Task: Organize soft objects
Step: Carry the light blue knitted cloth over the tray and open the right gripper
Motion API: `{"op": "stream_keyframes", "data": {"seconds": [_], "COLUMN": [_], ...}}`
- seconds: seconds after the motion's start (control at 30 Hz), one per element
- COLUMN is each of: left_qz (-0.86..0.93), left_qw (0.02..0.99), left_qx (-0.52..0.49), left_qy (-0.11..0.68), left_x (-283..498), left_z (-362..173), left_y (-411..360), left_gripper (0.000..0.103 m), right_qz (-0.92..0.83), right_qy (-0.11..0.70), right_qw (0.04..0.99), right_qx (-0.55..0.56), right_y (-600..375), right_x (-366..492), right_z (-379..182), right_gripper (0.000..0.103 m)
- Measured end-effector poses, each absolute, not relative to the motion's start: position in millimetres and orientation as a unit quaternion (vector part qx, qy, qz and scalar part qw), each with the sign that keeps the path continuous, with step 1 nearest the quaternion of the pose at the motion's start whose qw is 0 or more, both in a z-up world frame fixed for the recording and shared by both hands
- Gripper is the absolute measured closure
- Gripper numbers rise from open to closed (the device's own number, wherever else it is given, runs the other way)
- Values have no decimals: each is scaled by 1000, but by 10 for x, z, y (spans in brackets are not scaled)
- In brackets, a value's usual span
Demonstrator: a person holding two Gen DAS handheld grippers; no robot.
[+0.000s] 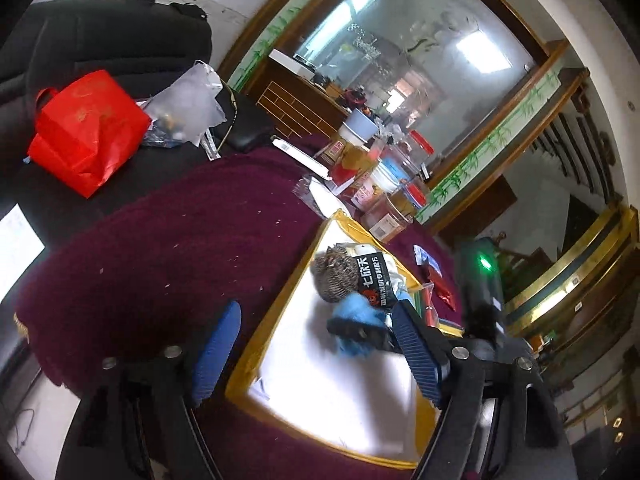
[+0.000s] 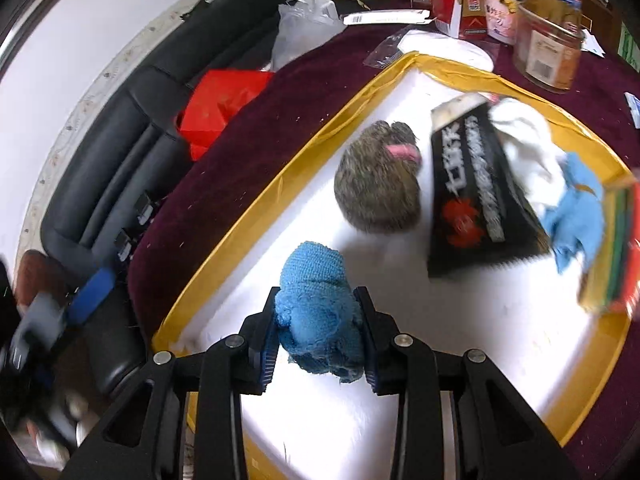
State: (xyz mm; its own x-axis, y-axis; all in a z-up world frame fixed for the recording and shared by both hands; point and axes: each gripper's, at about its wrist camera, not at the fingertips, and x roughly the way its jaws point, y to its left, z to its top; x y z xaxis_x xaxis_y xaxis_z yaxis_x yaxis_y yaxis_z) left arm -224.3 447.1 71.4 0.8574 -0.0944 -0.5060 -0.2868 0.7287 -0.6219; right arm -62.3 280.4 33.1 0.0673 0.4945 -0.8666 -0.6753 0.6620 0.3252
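Note:
A white foam tray with yellow taped rim (image 2: 256,216) lies on the maroon tablecloth (image 1: 160,248). My right gripper (image 2: 318,320) is shut on a rolled blue towel (image 2: 316,300), held just above the tray's near end. A brown furry plush (image 2: 380,184), a black printed pouch (image 2: 476,192), a white cloth (image 2: 524,140) and a light blue cloth (image 2: 576,208) lie in the tray. My left gripper (image 1: 316,344) is open and empty over the tray's edge (image 1: 280,292). The right gripper with the blue towel (image 1: 356,320) also shows there, beside the plush (image 1: 336,276).
Jars, boxes and cups (image 2: 500,4) crowd the table's far side. A red bag (image 1: 88,128) and a clear plastic bag (image 1: 188,96) lie on a black sofa (image 2: 132,128) beside the table. A colourful stack of sponges (image 2: 612,248) sits at the tray's right edge.

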Motion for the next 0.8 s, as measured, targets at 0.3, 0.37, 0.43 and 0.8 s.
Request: {"op": "stream_keyframes", "data": {"seconds": [0.3,0.37,0.43,0.8], "left_qz": [54,48,47,9], "left_qw": [901,900,900,903], "left_qx": [-348,-350,-351,-352], "left_qy": [255,254,253,248], "left_x": [-2367,-2371,-2394,-2424], "left_z": [778,785,778,812], "left_y": [4332,4293,4260,3902], "left_gripper": [19,18,18,16], "right_qz": [355,351,355,358], "right_qy": [530,532,532,429], "right_qw": [768,770,769,829], "right_qx": [-66,-42,-14,6], "right_y": [3086,3066,2972,1422], "right_x": [-238,-162,-152,-581], "right_z": [273,286,335,912], "right_gripper": [55,45,45,38]}}
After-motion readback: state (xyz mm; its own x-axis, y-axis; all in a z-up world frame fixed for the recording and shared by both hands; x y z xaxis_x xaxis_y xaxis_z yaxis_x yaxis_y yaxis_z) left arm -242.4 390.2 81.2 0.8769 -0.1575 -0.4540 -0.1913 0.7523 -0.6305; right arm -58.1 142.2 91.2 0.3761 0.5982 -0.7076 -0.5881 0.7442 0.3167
